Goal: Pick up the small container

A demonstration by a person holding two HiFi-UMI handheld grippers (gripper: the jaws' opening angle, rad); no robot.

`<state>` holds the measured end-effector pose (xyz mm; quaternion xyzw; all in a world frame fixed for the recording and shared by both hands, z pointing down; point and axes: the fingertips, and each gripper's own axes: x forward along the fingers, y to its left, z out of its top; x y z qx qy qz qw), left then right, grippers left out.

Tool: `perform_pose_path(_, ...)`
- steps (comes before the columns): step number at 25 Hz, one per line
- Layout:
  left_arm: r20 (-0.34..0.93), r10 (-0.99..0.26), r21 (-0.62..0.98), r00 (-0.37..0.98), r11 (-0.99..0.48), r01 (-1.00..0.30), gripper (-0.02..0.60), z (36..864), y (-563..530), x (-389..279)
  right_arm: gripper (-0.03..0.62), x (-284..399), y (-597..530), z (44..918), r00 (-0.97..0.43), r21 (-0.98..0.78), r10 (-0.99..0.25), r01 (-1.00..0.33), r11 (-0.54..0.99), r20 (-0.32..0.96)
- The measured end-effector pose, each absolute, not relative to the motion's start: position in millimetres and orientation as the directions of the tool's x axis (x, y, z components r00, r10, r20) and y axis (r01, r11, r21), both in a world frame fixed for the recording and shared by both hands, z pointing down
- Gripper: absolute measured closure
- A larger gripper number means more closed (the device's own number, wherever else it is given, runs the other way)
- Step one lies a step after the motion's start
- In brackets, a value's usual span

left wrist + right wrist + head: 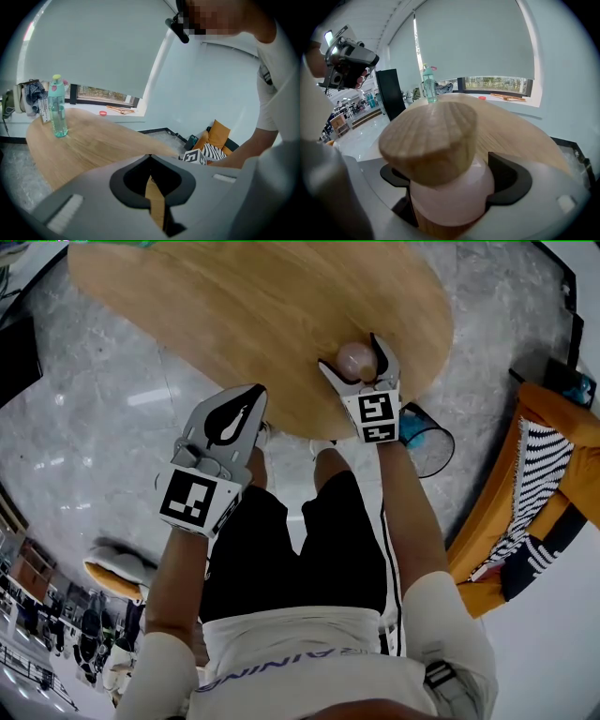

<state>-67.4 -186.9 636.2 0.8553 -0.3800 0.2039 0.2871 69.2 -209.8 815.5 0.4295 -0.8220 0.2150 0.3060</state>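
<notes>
The small container (356, 360) has a pale pink body and a domed wooden lid (431, 136). It stands near the front edge of the round wooden table (234, 306). My right gripper (350, 351) straddles it with its jaws wide, one on each side. The container fills the space between them in the right gripper view, and I see no firm squeeze on it. My left gripper (251, 395) hovers over the table's near edge, left of the container. It is shut with nothing in it, and only table wood shows through the slit between its fingers (122, 206).
A green water bottle (57, 108) stands upright at the table's far side, with small items on the sill behind it. An orange seat with a striped cushion (548, 484) and a round dark bin (422, 432) stand on the marble floor to the right. A person holds a camera (347, 61) at the left.
</notes>
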Motion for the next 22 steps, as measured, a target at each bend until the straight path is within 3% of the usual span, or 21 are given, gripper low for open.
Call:
perform_pose_path(10,0.567,-0.525,0.351,0.635,-0.543,-0.763,0.580,644,-187,-64,0.157,71,-210,820,-0.416,-0.052,-0.572,-0.837,0.545,0.707)
perform_pose_path(22,0.574,-0.507,0.374,0.643,-0.536,-0.757,0.580,651,-185,-63,0.164,70,-208,822,-0.418,-0.046,-0.559,-0.827,0.560,0.716)
